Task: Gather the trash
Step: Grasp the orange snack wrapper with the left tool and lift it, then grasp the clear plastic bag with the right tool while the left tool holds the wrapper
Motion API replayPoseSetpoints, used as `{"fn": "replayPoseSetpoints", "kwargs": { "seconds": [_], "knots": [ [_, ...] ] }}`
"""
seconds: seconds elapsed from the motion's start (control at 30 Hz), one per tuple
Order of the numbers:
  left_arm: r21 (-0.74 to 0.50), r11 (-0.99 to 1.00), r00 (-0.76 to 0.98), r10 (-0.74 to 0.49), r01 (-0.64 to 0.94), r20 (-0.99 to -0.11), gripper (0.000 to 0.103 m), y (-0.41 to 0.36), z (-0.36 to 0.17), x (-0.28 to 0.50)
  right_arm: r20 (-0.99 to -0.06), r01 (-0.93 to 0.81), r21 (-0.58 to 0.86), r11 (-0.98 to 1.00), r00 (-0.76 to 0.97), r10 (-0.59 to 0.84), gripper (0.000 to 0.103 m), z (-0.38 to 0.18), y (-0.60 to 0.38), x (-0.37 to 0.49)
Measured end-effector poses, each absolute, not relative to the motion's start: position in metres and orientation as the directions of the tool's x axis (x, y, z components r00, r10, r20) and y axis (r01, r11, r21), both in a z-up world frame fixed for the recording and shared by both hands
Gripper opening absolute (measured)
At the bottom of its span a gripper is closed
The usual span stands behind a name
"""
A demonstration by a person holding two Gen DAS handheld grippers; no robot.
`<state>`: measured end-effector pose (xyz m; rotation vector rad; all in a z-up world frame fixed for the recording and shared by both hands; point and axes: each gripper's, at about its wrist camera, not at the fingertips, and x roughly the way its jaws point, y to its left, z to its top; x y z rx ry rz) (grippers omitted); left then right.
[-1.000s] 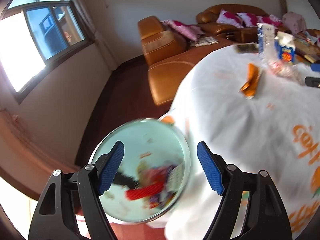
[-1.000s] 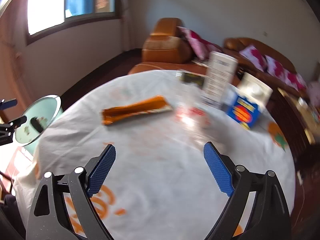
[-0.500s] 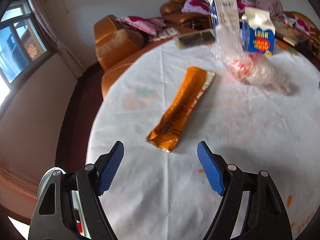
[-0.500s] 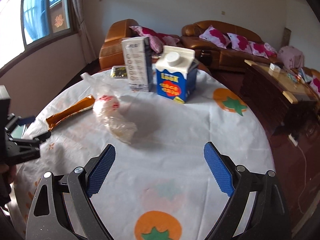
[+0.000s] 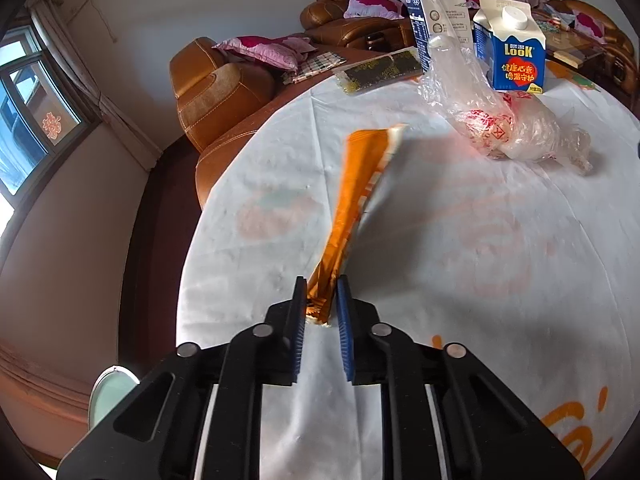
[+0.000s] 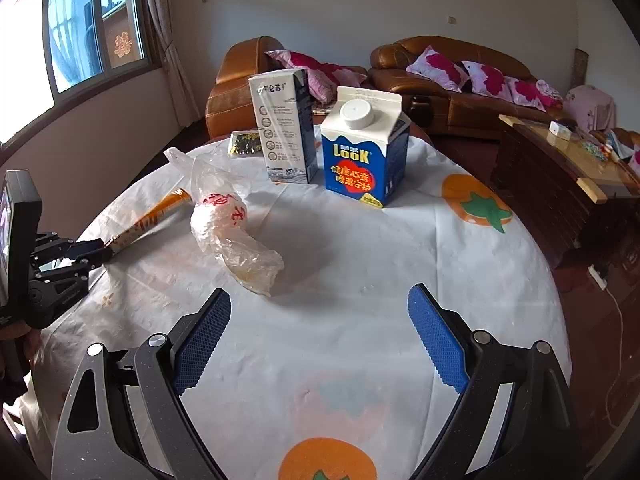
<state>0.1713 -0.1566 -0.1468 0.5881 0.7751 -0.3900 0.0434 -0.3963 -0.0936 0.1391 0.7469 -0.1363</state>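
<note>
orange wrapper [image 5: 354, 208] lengthwise, pointing away, near end in left gripper [image 5: 321, 300]

orange wrapper [image 5: 352, 200]: glossy foil-like film, creased, is seen.
plastic bag [image 6: 232, 232]: thin clear film, crinkled and shiny, with red print.
blue carton [image 6: 362, 152]: smooth printed card is shown, topped by a white plastic cap.
tall carton [image 6: 284, 128]: smooth printed card with a slight sheen.
desk [image 6: 380, 280]: covered by a white cloth, matt and lightly wrinkled, printed with orange fruit.
left tongs [image 5: 321, 294]: matt black plastic, ribbed blue pads, metal rivets.
sofa [image 6: 452, 80]: glossy brown leather.
</note>
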Motion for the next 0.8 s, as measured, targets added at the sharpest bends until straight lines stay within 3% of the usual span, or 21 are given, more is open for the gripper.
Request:
{"fn": "replayPoseSetpoints", "kwargs": {
  "seconds": [0.47, 0.6, 0.67, 0.7, 0.8],
  "knots": [
    [0.337, 0.777, 0.697, -0.175, 0.531, -0.695, 0.010, -0.097, -0.114, 0.124, -0.707, 0.088, 0.093, 0.992, 0.707, 0.003, 0.088, -0.099, -0.367, 0.093],
    [0.327, 0.801, 0.704, -0.158, 0.502, -0.692, 0.010, -0.072, -0.108, 0.116, -0.730, 0.056, 0.090, 0.994, 0.682, 0.027, 0.080, -0.111, -0.359, 0.106],
    [0.325, 0.812, 0.709, -0.146, 0.484, -0.690, 0.010, -0.059, -0.106, 0.113, -0.746, 0.026, 0.086, 0.996, 0.664, 0.048, 0.062, -0.117, -0.354, 0.111],
    [0.324, 0.818, 0.711, -0.139, 0.475, -0.689, 0.010, -0.054, -0.105, 0.112, -0.756, 0.014, 0.098, 0.995, 0.651, 0.065, 0.038, -0.120, -0.352, 0.113],
    [0.320, 0.834, 0.718, -0.123, 0.449, -0.686, 0.010, -0.035, -0.102, 0.107, -0.757, -0.009, 0.086, 0.996, 0.649, 0.071, 0.021, -0.121, -0.346, 0.111]
  ]
}}
